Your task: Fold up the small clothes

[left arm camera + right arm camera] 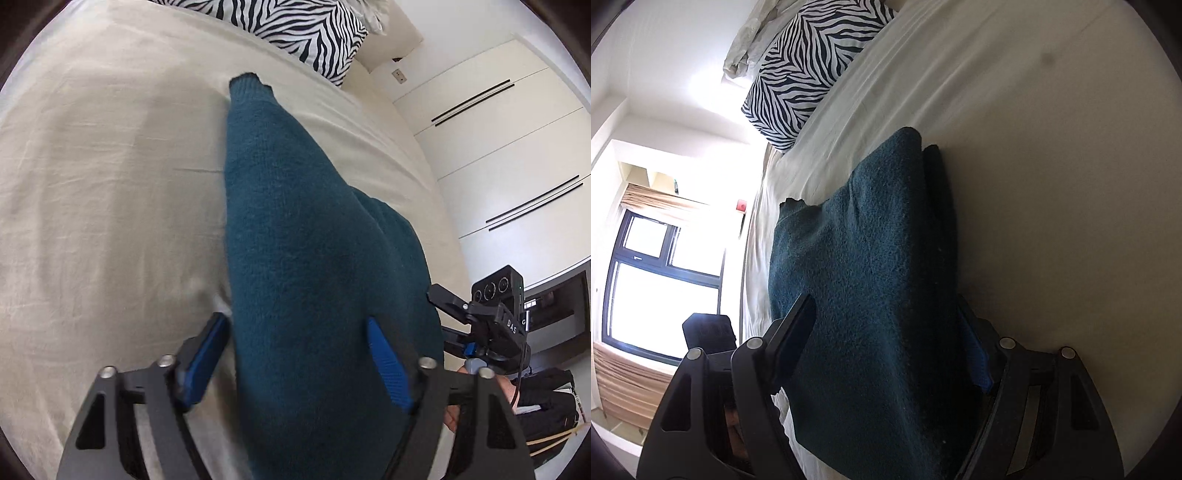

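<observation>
A dark teal knit sweater (303,236) lies on the cream bed sheet (110,184), folded into a long strip. My left gripper (299,332) is open, its blue-padded fingers (207,350) wide apart on either side of the sweater's near part. In the right wrist view the same sweater (871,277) lies between the fingers of my right gripper (886,321), which is open too, with the right finger partly hidden under the cloth edge. The right gripper also shows in the left wrist view (491,321), at the sweater's right side.
A zebra-print pillow (314,33) lies at the head of the bed, also in the right wrist view (809,70). White wardrobe doors (509,147) stand right of the bed. A window (665,280) with a black chair (709,332) is on the other side.
</observation>
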A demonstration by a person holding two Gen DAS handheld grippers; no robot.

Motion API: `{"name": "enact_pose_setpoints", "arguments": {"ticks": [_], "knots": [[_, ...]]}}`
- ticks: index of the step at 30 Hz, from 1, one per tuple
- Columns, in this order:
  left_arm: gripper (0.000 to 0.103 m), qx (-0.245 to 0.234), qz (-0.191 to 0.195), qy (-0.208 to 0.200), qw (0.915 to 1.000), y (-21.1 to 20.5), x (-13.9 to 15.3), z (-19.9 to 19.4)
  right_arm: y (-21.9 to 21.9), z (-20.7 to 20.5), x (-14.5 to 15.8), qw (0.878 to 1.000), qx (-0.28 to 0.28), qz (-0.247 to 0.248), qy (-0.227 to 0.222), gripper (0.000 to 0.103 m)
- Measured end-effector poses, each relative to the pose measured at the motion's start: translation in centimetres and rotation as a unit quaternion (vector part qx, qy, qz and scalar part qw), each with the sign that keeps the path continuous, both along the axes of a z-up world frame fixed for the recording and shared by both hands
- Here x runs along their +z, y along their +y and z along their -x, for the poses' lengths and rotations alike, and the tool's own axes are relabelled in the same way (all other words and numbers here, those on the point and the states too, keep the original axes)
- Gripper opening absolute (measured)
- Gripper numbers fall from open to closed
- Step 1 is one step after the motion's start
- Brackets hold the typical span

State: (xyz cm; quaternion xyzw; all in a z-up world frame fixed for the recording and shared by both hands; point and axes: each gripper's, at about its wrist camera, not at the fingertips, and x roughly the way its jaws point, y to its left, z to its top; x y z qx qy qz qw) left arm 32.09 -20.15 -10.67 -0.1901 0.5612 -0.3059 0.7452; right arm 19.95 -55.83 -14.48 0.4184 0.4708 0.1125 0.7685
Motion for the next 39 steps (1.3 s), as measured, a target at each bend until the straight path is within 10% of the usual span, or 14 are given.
{"name": "enact_pose_setpoints", "arguments": {"ticks": [8,16,26,39], "knots": [[0.046,-0.009,-0.058,-0.023,0.9980,-1.2,1.7,1.1,3.2,-1.7,1.0,0.992,0.017,0.123,0.028,0.024],[0.044,-0.026,-0.092,-0.093,0.9910,3.0,7.5,7.3,10.7,3.5,8.8,0.974,0.048,0.218,-0.032,0.021],[0.044,-0.016,-0.119,-0.106,0.9871,15.5,9.8,15.4,24.2,10.3,11.8,0.975,0.115,0.178,-0.065,0.021],[0.066,0.027,-0.113,-0.078,0.9902,22.2,1.1,16.3,26.2,11.8,1.5,0.995,0.083,0.056,0.003,0.025]]}}
